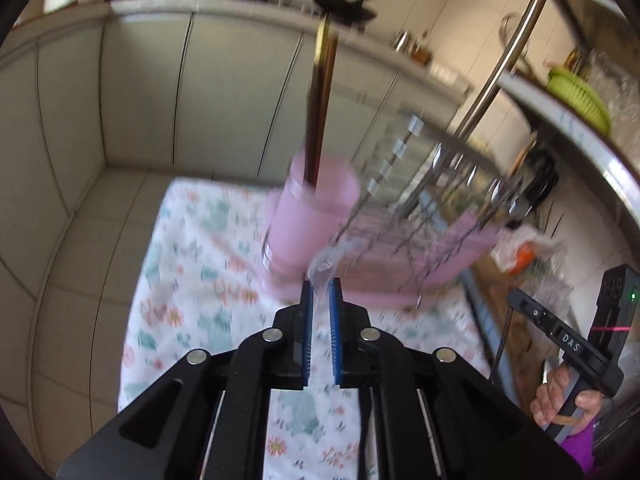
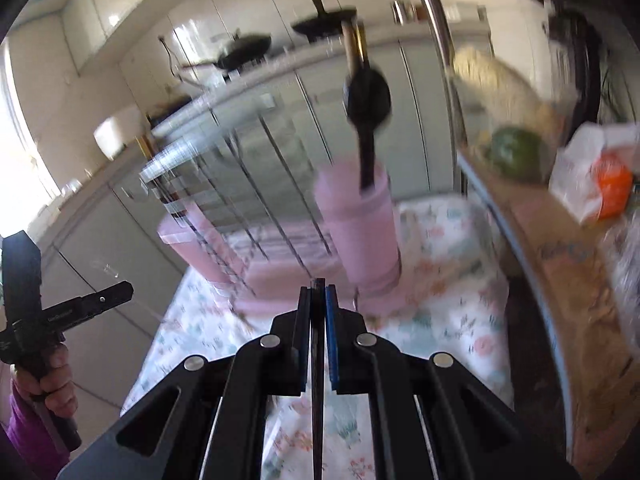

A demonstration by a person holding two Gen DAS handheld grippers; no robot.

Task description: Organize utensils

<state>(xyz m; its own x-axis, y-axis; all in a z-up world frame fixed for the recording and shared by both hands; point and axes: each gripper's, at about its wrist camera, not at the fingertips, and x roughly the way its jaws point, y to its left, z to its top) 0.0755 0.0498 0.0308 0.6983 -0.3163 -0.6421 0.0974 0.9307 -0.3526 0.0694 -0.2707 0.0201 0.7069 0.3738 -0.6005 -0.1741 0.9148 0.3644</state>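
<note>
A pink utensil cup (image 1: 316, 216) (image 2: 358, 232) stands at the end of a wire dish rack (image 1: 404, 208) (image 2: 240, 200) on a pink tray. Dark chopsticks (image 1: 318, 100) stand in the cup; the right wrist view shows a black spoon (image 2: 366, 104) in it too. My left gripper (image 1: 321, 284) is shut on a clear plastic utensil (image 1: 326, 270), just in front of the cup. My right gripper (image 2: 318, 286) is shut on a thin dark stick (image 2: 317, 360), probably a chopstick, in front of the rack. Both views are motion-blurred.
The rack sits on a floral cloth (image 1: 208, 280) (image 2: 440, 320) on tiled floor by pale cabinets (image 1: 140, 92). A shelf frame with a metal pole (image 1: 508, 52), a green basket (image 1: 576, 96) and a cardboard box (image 2: 560, 280) with bags stands to the right.
</note>
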